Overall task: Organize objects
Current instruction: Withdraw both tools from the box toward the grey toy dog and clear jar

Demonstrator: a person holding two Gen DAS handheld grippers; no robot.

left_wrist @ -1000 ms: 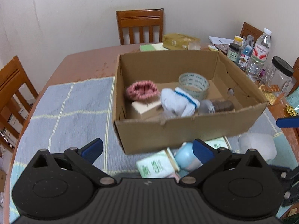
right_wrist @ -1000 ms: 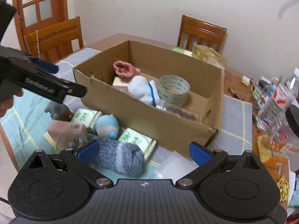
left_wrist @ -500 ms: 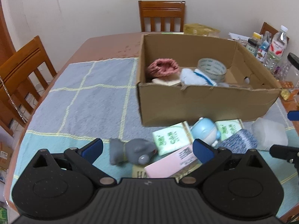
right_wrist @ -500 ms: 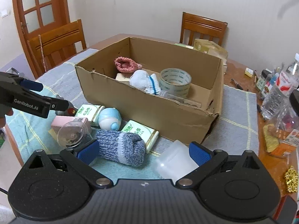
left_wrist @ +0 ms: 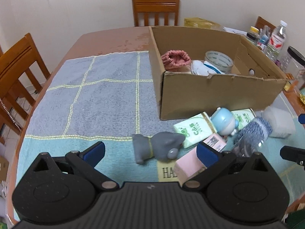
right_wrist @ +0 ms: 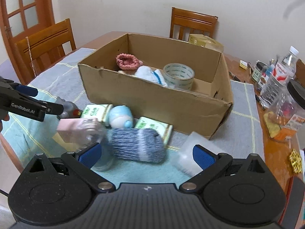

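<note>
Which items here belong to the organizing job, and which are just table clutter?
Job items:
- box, holding pink knit, white sock, tape
- loose in front: grey toy, tissue packs, blue figure, pink box, blue sock, clear jar, white tub

Clutter:
- bottles
- yellow carton
- chairs

The box (right_wrist: 152, 103) is matt brown cardboard with torn, rough edges. A woven cloth (left_wrist: 106, 99) covers the glossy wooden worktop (left_wrist: 114, 40). The blue-grey sock (right_wrist: 137, 145) is knitted; the tape roll (right_wrist: 179, 74) is shiny plastic.
</note>
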